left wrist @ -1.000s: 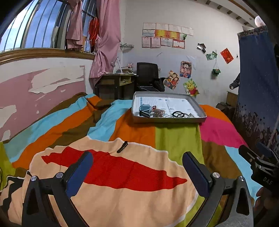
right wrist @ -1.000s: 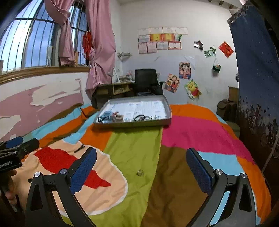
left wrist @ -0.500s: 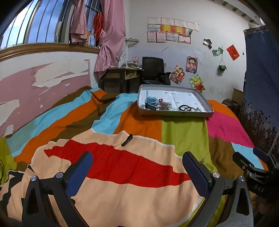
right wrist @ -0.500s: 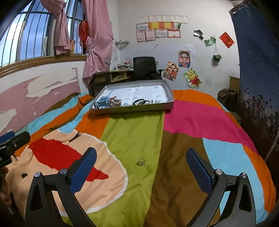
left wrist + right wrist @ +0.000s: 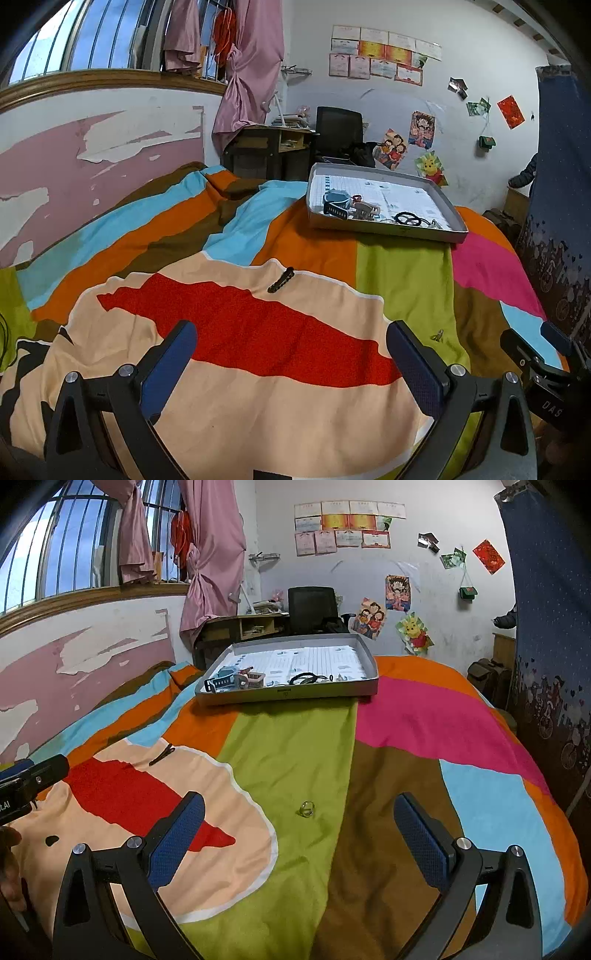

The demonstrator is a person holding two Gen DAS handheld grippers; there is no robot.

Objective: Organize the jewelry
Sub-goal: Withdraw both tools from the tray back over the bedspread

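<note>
I hold both tongs, left and right, spread wide and empty short of the tray, since the ring and hairpin lie loose on the bed.

tray: small pieces inside too small to tell | ring: maybe clear, blurred | right gripper: cut off by picture edge
</note>
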